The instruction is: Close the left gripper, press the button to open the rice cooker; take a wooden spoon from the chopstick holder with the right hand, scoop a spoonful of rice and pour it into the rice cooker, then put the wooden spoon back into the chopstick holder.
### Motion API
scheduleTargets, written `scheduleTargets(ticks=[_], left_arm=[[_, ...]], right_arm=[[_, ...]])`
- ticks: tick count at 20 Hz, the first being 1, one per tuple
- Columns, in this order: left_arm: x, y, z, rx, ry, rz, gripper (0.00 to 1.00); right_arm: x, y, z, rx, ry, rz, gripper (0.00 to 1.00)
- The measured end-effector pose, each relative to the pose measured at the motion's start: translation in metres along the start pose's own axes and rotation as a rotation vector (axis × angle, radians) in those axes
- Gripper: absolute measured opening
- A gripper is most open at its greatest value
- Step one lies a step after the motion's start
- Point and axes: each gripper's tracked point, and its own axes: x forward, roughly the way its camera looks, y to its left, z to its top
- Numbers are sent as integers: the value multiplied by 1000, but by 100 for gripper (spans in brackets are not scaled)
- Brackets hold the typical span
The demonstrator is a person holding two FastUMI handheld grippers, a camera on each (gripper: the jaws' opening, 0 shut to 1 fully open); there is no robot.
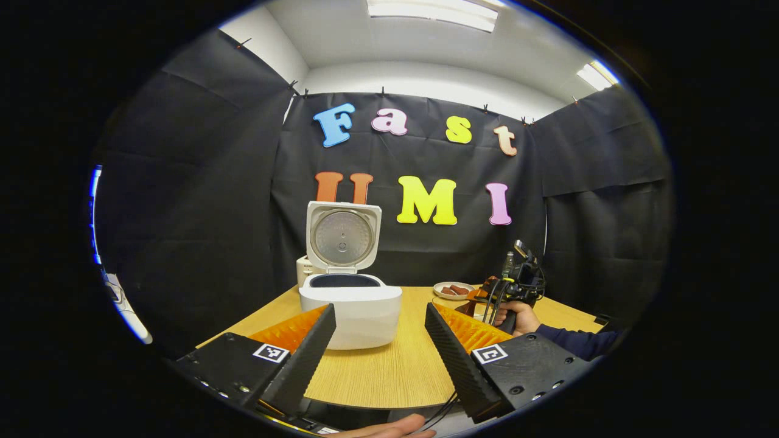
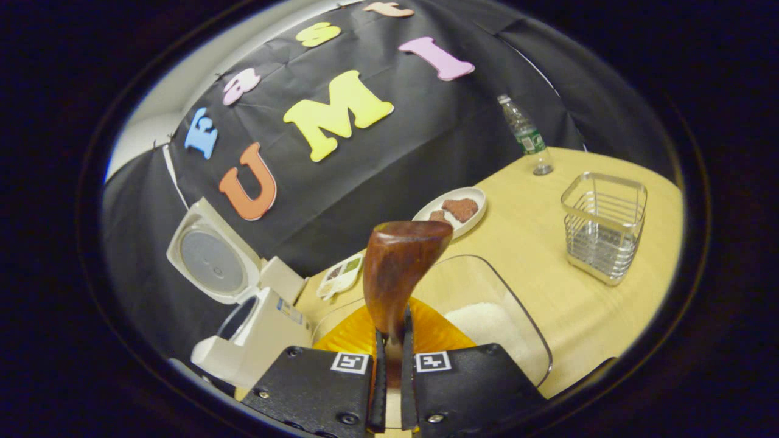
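The white rice cooker [image 1: 353, 310] stands on the wooden table [image 1: 389, 377] with its lid [image 1: 342, 237] swung up. My left gripper [image 1: 378, 311] hovers open in front of it, nothing between its fingers. Farther right, a hand holds my right gripper [image 1: 517, 286]. In the right gripper view, my right gripper [image 2: 392, 333] is shut on the handle of the wooden spoon [image 2: 398, 267]. The spoon's bowl points up over a clear container [image 2: 517, 322] holding white rice [image 2: 484, 322]. The open rice cooker [image 2: 258, 337] sits to the left, and the wire chopstick holder [image 2: 604, 226] stands to the right.
A white plate [image 2: 453, 210] with brown pieces lies near the back wall, also seen as the plate [image 1: 453, 290]. A plastic bottle [image 2: 526, 135] stands at the far table corner. A small tray [image 2: 341, 275] lies beside the cooker.
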Motion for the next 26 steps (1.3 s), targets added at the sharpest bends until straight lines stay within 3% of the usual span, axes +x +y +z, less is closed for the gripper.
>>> scheduleTargets(ticks=[4, 8, 17, 21, 26], left_arm=[[2, 1, -4, 6, 10, 2, 94], [8, -1, -8, 2, 24, -2, 94], [9, -6, -4, 40, 17, -11, 94], [-2, 7, 6, 53, -10, 15, 94], [-10, 29, 18, 48, -39, 48, 94]], right_arm=[[-8, -6, 15, 206, 34, 56, 14], [-17, -14, 33, 302, 4, 112, 14], [-46, 18, 60, 610, 32, 410, 13], [-50, 42, 71, 634, 45, 437, 13], [-48, 101, 74, 547, 79, 436, 13]])
